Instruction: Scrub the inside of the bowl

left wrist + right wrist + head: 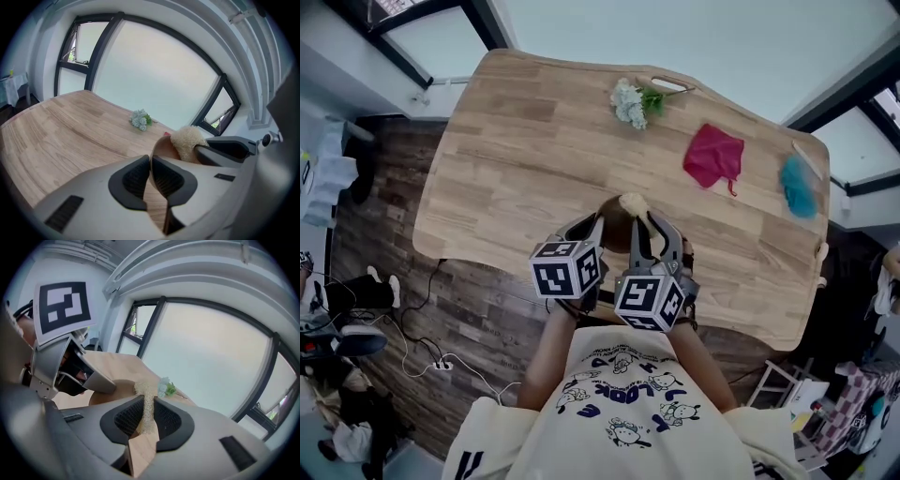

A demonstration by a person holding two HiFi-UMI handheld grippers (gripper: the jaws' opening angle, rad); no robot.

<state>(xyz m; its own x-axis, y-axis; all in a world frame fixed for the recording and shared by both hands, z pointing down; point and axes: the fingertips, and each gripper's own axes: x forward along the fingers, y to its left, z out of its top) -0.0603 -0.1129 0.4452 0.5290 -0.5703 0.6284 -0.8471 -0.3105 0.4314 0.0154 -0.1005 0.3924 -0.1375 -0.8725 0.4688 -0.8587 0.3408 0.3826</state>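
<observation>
A brown wooden bowl (614, 217) stands tipped near the table's front edge. My left gripper (589, 228) is shut on its rim; in the left gripper view the thin bowl wall (163, 149) runs between the pads of that gripper (151, 163). My right gripper (659, 232) is shut on a beige fibrous scrubber (633, 202), which reaches into the bowl's mouth. In the right gripper view the scrubber (147, 401) is pinched between that gripper's (149, 405) pads, with the bowl (112, 389) just beyond. The scrubber (187, 139) shows inside the bowl from the left too.
On the wooden table (506, 159) lie a small bunch of pale flowers (630, 101) at the back, a red cloth (713, 156) to the right and a blue fluffy thing (798, 186) at the far right. Dark floor with cables lies to the left.
</observation>
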